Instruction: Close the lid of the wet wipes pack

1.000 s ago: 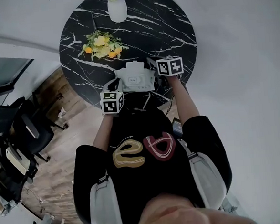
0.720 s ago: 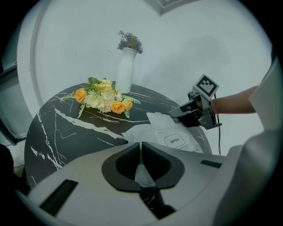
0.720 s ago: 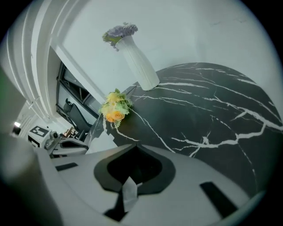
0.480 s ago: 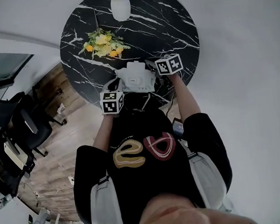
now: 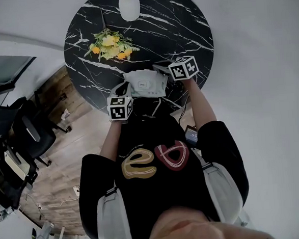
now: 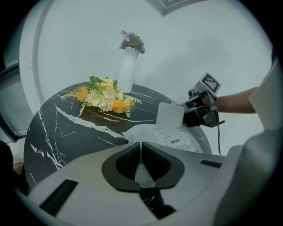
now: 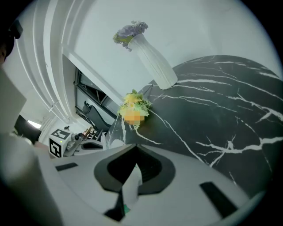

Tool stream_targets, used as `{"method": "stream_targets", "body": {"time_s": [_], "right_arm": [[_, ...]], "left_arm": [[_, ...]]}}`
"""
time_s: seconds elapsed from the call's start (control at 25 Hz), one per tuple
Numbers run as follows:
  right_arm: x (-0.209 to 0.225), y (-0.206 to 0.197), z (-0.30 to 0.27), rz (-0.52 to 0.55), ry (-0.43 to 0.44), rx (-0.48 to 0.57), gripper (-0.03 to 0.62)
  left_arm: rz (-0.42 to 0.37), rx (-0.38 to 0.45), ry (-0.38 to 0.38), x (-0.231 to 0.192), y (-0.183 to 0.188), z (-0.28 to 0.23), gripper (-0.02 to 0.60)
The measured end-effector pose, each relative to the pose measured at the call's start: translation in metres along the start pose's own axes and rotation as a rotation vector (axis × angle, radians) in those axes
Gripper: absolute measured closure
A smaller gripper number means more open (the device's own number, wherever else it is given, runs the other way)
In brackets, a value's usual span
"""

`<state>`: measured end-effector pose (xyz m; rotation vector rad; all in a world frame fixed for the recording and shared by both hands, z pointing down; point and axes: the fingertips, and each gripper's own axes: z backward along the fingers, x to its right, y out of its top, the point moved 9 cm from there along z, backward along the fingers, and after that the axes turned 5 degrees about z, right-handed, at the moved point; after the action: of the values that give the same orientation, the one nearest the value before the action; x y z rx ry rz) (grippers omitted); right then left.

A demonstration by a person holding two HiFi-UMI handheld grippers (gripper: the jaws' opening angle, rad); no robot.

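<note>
Tongs on the left [image 6: 140,155] are pinched shut on the near edge of the wet wipes pack [image 6: 148,132], which lies on the counter [image 6: 75,128] just ahead of them. Our right tongs [image 7: 133,174] are closed on the lid [image 6: 170,115], which stands raised at the pack's far side. We judge it must swing down toward the left tongs, over the OPEN label [image 6: 175,141].

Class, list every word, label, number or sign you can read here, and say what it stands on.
"OPEN": on the oval sticker on the wet wipes pack.
The two marker cubes: square patterns only, no words.
Shirt print: looping shapes, not clearly letters.
Nothing else is readable.
</note>
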<state>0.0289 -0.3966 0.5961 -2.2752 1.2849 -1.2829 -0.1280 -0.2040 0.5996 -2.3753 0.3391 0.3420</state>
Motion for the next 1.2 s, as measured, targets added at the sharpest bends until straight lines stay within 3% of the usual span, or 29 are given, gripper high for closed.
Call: {"method": "stream_targets", "body": {"time_s": [0.32,1.2], "right_arm": [[-0.027,0.003,0.001,0.064,0.01,0.016,0.583],[-0.08,-0.032,0.004,0.041,-0.076,0.104,0.583]], "left_arm": [[-0.024,-0.004,-0.02,-0.001,-0.001,0.001,0.554],[-0.076,-0.019,-0.096,-0.002,0.002,0.002,0.554]]}}
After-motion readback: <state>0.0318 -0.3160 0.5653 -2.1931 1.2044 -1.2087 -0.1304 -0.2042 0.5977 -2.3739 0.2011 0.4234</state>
